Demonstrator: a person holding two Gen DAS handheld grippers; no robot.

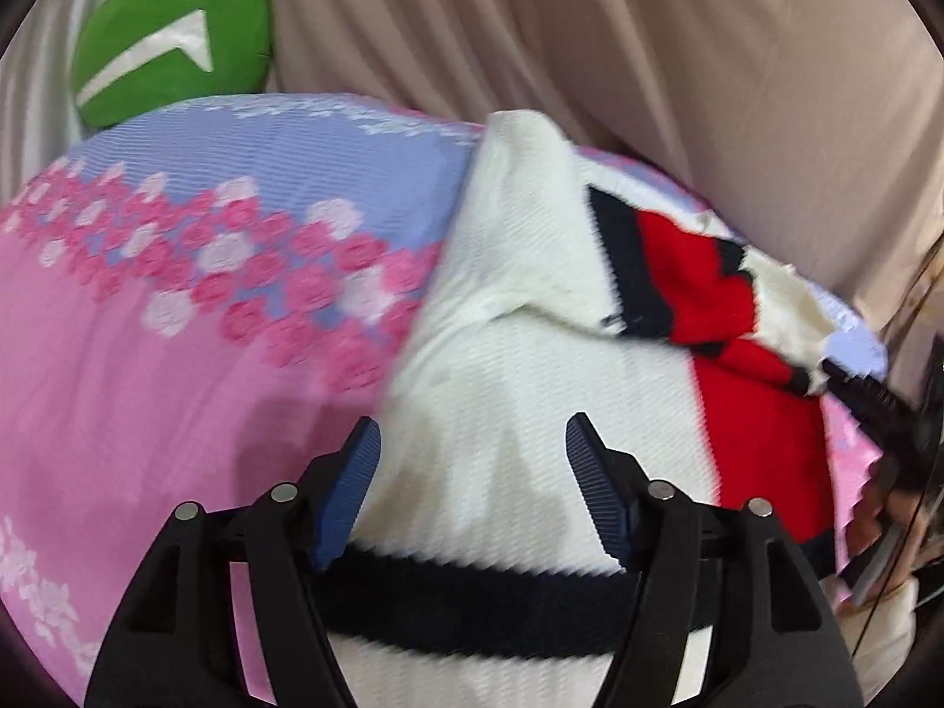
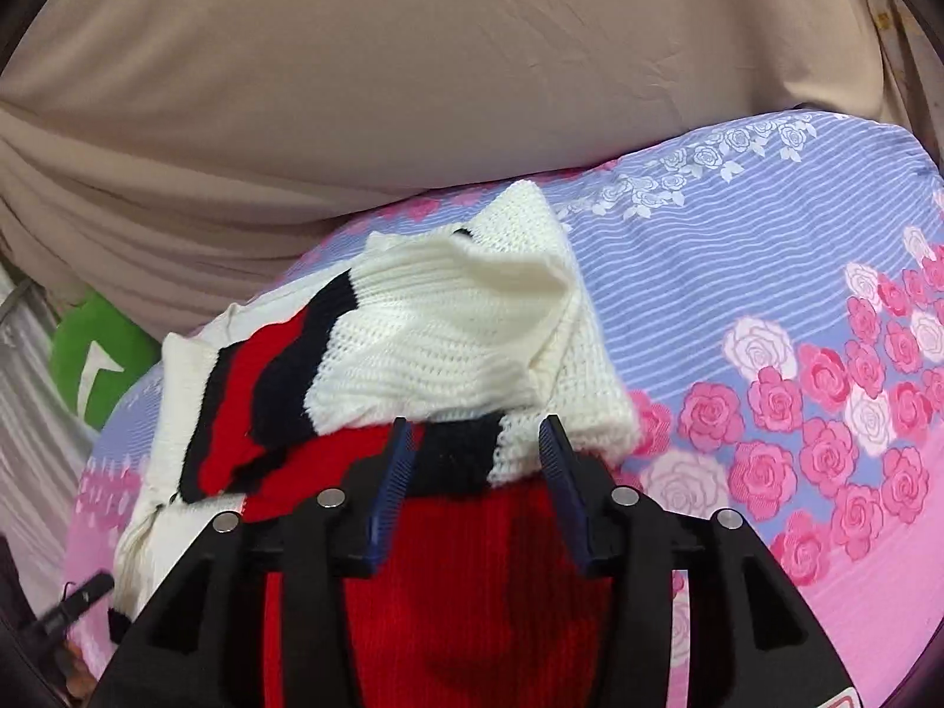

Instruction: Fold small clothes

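While your left gripper (image 1: 472, 442) and right gripper (image 2: 475, 442) both hung released and empty, the knit sweater (image 1: 519, 354) lay half-folded on the floral bedsheet (image 1: 147, 354); it looked soft, light and stretchy, best pinched at its ribbed hem.

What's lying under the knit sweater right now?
The sweater lies on a floral bedsheet, pink with a lilac striped band and roses, which shows all around it. A folded-over sleeve sits on top. Whatever is directly beneath the knit is covered and cannot be seen.
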